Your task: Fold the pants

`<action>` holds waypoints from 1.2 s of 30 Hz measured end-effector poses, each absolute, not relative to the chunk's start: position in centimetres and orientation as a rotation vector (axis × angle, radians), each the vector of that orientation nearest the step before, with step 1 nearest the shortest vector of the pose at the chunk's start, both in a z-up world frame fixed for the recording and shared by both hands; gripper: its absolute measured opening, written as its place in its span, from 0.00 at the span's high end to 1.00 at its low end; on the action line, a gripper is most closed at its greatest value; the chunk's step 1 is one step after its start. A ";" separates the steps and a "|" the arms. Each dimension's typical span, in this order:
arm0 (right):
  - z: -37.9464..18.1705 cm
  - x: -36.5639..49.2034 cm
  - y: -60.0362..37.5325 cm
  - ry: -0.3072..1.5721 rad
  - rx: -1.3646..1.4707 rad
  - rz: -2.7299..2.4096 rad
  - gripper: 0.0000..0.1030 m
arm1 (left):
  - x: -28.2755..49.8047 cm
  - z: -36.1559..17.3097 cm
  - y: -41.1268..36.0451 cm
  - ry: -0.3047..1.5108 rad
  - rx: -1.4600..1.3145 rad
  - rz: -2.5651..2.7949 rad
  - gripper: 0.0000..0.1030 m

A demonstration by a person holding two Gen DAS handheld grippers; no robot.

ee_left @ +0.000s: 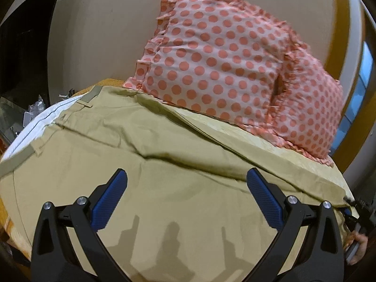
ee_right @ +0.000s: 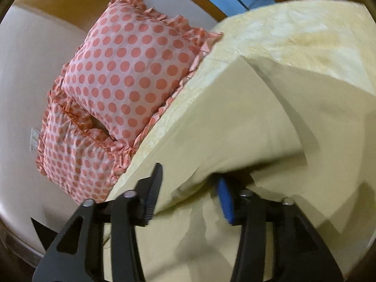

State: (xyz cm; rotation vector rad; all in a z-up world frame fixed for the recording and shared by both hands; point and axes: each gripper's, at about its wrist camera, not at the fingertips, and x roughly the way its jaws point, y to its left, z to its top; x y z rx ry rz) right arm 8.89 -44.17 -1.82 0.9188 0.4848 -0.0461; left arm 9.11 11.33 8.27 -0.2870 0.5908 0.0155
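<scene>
Khaki pants (ee_left: 145, 164) lie spread on the bed, waistband with white lining (ee_left: 42, 117) at the left. My left gripper (ee_left: 185, 176) hovers open just above the middle of the pants, holding nothing. In the right wrist view the pants (ee_right: 293, 129) look pale cream, with a folded edge (ee_right: 188, 188) bunched between the fingers. My right gripper (ee_right: 190, 176) stands open around that bunched edge, one finger on each side. The right gripper also shows at the far right of the left wrist view (ee_left: 354, 209).
Two pink pillows with coral dots (ee_left: 223, 65) lean on the wall behind the pants; they also show in the right wrist view (ee_right: 122, 75). A yellow bedsheet (ee_right: 293, 30) covers the bed. Clutter sits on a dark surface at far left (ee_left: 33, 110).
</scene>
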 end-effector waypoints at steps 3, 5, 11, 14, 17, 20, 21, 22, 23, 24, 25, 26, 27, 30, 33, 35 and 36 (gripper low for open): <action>-0.7 6.3 -45.2 0.342 0.935 0.026 0.98 | 12.9 8.7 13.2 0.646 -0.363 -0.025 0.02; 0.3 4.8 -45.1 0.294 0.878 0.026 0.98 | 15.0 8.7 14.0 0.663 -0.394 -0.020 0.02; 0.7 4.2 -45.1 0.270 0.851 0.053 0.98 | 24.4 6.7 15.5 0.833 -0.388 0.093 0.13; 0.5 4.4 -45.1 0.268 0.864 0.060 0.98 | 28.4 5.1 16.3 0.918 -0.435 0.135 0.29; 0.7 4.9 -45.2 0.268 0.870 0.063 0.98 | 30.8 3.3 17.7 0.970 -0.509 0.173 0.87; 1.3 4.5 -45.6 0.253 0.868 0.065 0.98 | 28.4 3.5 19.0 0.903 -0.605 0.150 0.95; 1.4 4.0 -45.8 0.243 0.868 0.066 0.98 | 26.4 4.6 18.7 0.865 -0.564 0.136 0.95; 1.7 3.3 -46.0 0.233 0.861 0.060 0.98 | 24.5 5.6 18.5 0.834 -0.532 0.125 0.95; 1.7 2.5 -46.2 0.229 0.851 0.047 0.98 | 22.3 6.5 18.4 0.796 -0.511 0.112 0.95; 1.7 2.0 -46.4 0.231 0.841 0.034 0.98 | 18.6 7.6 18.3 0.749 -0.487 0.092 0.95; 1.4 1.2 -46.5 0.237 0.829 0.012 0.98 | 16.6 8.1 18.1 0.730 -0.478 0.082 0.94; 1.1 0.5 -46.7 0.247 0.823 -0.008 0.98 | 13.8 8.5 18.1 0.714 -0.473 0.073 0.93; 0.6 -0.1 -46.9 0.257 0.822 -0.022 0.98 | 10.4 8.3 17.9 0.709 -0.463 0.067 0.92; -1.2 -1.6 -47.6 0.292 0.841 -0.057 0.98 | 5.1 6.7 17.7 0.737 -0.469 0.075 0.92; -2.3 -2.4 -47.9 0.307 0.860 -0.082 0.98 | 1.6 4.3 18.1 0.773 -0.504 0.086 0.92; -2.6 -2.9 -47.8 0.312 0.852 -0.105 0.98 | -0.1 3.1 18.1 0.782 -0.518 0.091 0.92; -2.6 -3.1 -47.7 0.314 0.845 -0.116 0.98 | -0.6 2.8 18.0 0.784 -0.525 0.089 0.92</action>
